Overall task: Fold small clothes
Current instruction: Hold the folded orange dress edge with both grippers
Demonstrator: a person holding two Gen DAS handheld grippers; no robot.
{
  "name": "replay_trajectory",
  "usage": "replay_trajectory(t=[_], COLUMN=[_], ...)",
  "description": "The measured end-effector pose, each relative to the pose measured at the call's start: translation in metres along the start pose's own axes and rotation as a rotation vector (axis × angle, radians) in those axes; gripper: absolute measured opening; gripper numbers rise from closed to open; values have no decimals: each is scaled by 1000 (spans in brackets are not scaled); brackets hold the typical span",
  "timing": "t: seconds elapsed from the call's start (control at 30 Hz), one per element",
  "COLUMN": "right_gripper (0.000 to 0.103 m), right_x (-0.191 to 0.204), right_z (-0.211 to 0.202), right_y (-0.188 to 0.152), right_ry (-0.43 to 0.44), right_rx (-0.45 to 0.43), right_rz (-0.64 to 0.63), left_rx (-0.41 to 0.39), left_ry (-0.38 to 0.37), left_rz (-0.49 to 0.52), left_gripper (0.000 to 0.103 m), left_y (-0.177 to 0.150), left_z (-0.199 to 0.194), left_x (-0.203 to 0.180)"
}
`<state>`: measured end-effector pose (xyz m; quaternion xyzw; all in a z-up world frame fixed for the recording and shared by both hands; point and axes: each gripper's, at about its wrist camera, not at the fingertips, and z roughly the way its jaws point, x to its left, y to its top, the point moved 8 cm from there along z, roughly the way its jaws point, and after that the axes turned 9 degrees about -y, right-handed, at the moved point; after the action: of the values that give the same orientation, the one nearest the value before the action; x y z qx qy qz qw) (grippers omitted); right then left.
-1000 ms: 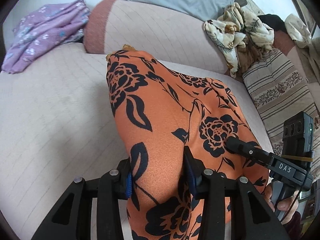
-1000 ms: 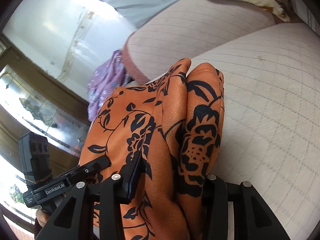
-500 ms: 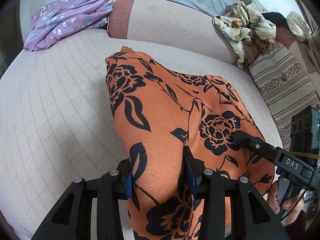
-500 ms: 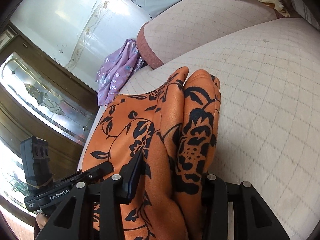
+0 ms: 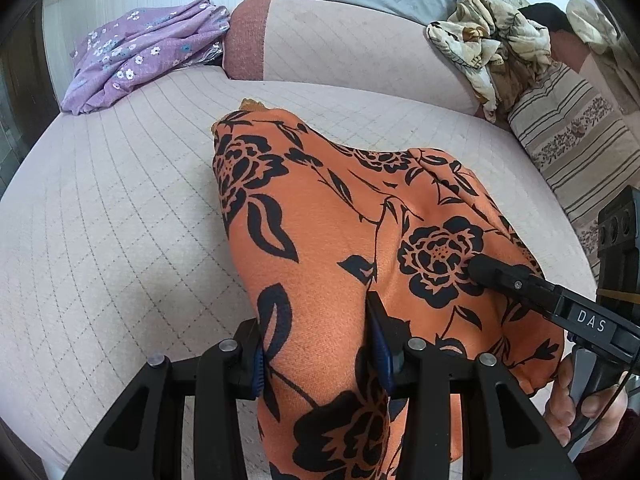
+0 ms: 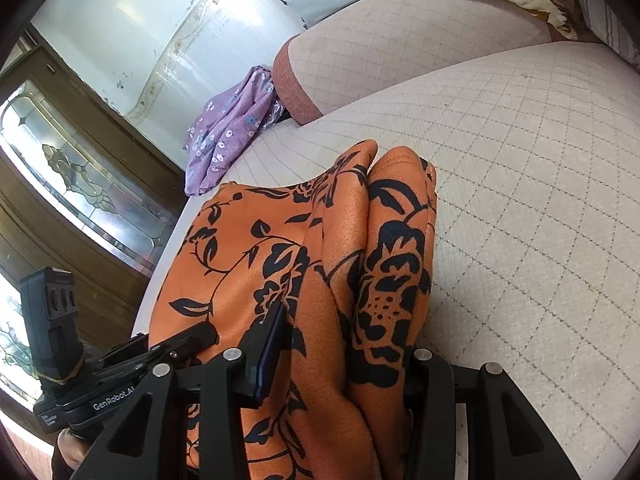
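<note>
Cloth: an orange garment [image 5: 344, 240] with black flowers, held up over the near part of a pale quilted sofa [image 5: 120, 220]; its far end droops toward the seat, though I can't say if it touches.
Left gripper [image 5: 316, 344]: clamped on a thick bunch of the cloth, the fabric filling the gap between both pads.
Right gripper [image 6: 344, 356]: likewise clamped on a doubled bunch at the other side of the same edge.
Hands: one hand [image 5: 580, 404] shows at the right gripper's handle in the left view.
Done so far: the cloth looks gathered and doubled along its length, two rolled lobes side by side in the right view, so I'd judge at least one fold is in.
Left to do: lay it flat on the seat, finish folding, let go.
Other clothes: a purple floral piece [image 5: 148, 52] lies at the sofa's far corner, loosely heaped; a cream patterned bundle [image 5: 488, 48] sits crumpled on the backrest. Both look unfolded, so I'd say plenty remains.
</note>
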<state>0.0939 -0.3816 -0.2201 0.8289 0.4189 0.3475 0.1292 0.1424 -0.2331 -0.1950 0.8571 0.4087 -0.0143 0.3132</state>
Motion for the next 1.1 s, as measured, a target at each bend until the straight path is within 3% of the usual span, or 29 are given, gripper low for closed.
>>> replay_trajectory(t=[0.6,1.1], right_gripper=[45,46], right_x=[-7,-7], right_z=[18,25], right_y=[-7,-7], right_ry=[-53,-74], right_rx=[31,49], right_rz=[-7,13], left_rx=[1,8], left_ry=[27,39], left_rz=[23,21], left_gripper=[46,55], left_y=[1,-5], left_z=[8,18], left_x=[3,11])
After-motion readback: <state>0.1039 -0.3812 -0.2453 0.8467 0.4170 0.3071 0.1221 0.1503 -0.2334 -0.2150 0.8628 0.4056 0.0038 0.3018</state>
